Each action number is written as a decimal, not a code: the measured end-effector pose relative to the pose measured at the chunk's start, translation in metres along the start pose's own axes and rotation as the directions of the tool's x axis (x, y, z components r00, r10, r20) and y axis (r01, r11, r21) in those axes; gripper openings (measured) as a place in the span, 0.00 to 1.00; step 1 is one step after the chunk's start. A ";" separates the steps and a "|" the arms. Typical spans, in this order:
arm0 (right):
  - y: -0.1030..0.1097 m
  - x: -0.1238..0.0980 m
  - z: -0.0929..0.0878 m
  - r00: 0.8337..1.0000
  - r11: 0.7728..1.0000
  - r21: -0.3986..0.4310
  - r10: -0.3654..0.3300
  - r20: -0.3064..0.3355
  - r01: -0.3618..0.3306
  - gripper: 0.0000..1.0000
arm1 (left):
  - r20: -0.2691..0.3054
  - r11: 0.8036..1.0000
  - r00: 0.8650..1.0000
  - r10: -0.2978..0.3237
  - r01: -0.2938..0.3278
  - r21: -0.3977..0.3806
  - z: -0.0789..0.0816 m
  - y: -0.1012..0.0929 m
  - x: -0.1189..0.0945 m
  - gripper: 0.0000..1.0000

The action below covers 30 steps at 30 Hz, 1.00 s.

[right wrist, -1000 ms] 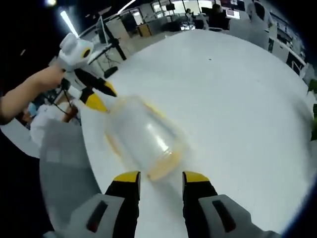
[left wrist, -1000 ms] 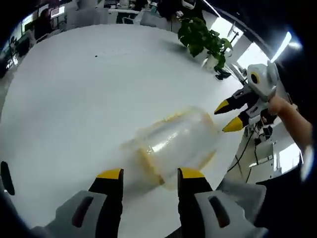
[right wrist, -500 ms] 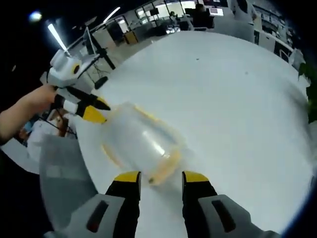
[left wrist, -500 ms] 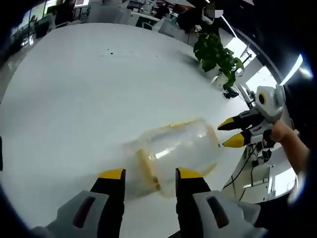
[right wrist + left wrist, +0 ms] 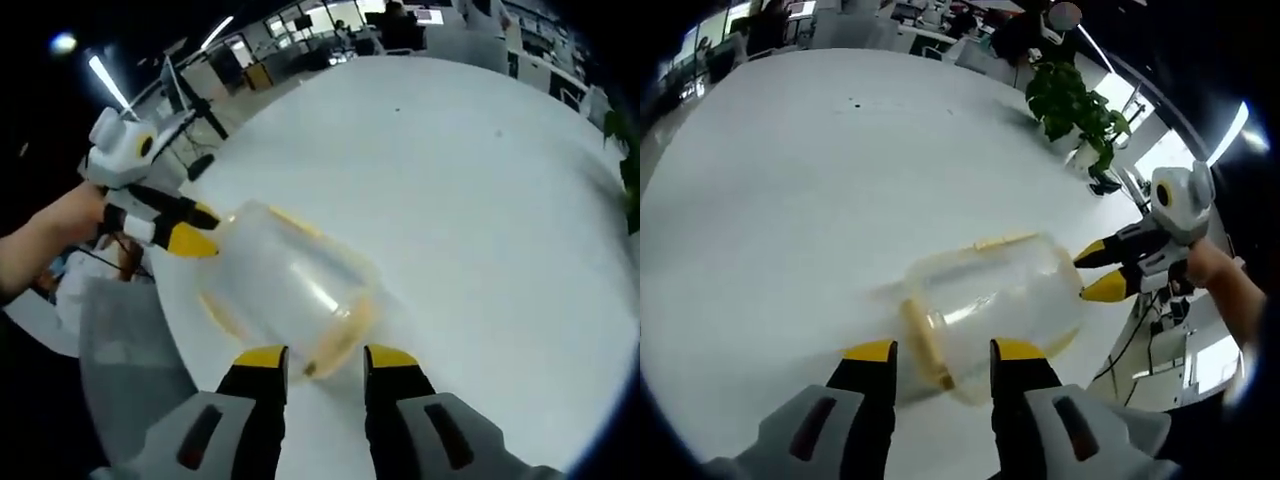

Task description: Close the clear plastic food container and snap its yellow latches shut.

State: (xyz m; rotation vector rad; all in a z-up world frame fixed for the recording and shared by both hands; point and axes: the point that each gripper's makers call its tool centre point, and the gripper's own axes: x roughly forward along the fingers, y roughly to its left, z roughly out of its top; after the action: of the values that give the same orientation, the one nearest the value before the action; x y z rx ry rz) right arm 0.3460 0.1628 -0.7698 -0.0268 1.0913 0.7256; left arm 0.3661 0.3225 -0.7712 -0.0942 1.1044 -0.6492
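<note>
Two tongs at a clear container on a white table.

In the left gripper view, the left tongs (image 5: 937, 350) rise from the bottom of the frame, released, with a gap between the yellow tips; the clear container (image 5: 990, 305) with yellow trim lies just beyond them, in the lower centre. The right tongs (image 5: 1092, 272) come in from the right edge, held by a hand (image 5: 1208, 268), tips parted and right at the far end of the container. In the right gripper view, the right tongs (image 5: 315, 355) are also released at the bottom, the container (image 5: 285, 290) just in front, and the left tongs (image 5: 200, 230) reach its upper left end. The white table (image 5: 790, 180) spreads around; a green plant (image 5: 1070, 100) stands at the upper right.
</note>
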 end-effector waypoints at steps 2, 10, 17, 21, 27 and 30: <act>0.002 0.001 0.000 1.000 1.000 0.025 0.017 0.006 -0.017 0.29 | 0.006 1.000 1.000 -0.006 0.006 -0.001 0.000 -0.001 0.001 0.35; 0.002 0.007 0.002 0.999 0.995 0.086 0.053 0.005 -0.053 0.29 | 0.008 0.999 0.999 -0.045 0.045 -0.026 0.000 -0.003 0.004 0.31; 0.006 0.006 0.002 0.999 0.996 0.078 0.048 0.002 -0.048 0.26 | 0.022 0.999 0.999 -0.048 0.048 -0.020 -0.001 -0.004 0.004 0.30; 0.007 0.007 0.002 0.998 0.999 0.043 0.026 -0.050 -0.024 0.25 | 0.017 0.999 0.999 -0.048 0.048 -0.004 0.000 -0.005 0.005 0.29; 0.006 0.006 0.001 0.998 0.998 0.057 0.035 -0.051 -0.032 0.25 | 0.027 0.999 0.999 -0.043 0.043 0.004 0.000 -0.006 0.005 0.28; 0.006 0.007 0.002 0.998 0.998 0.056 0.020 -0.052 -0.017 0.24 | 0.028 0.999 0.999 -0.039 0.039 -0.001 0.000 -0.006 0.005 0.27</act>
State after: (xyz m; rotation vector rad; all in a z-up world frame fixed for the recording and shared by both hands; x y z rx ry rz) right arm 0.3457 0.1717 -0.7725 0.0111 1.1630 0.7141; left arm 0.3651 0.3149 -0.7728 -0.1262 1.0786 -0.6795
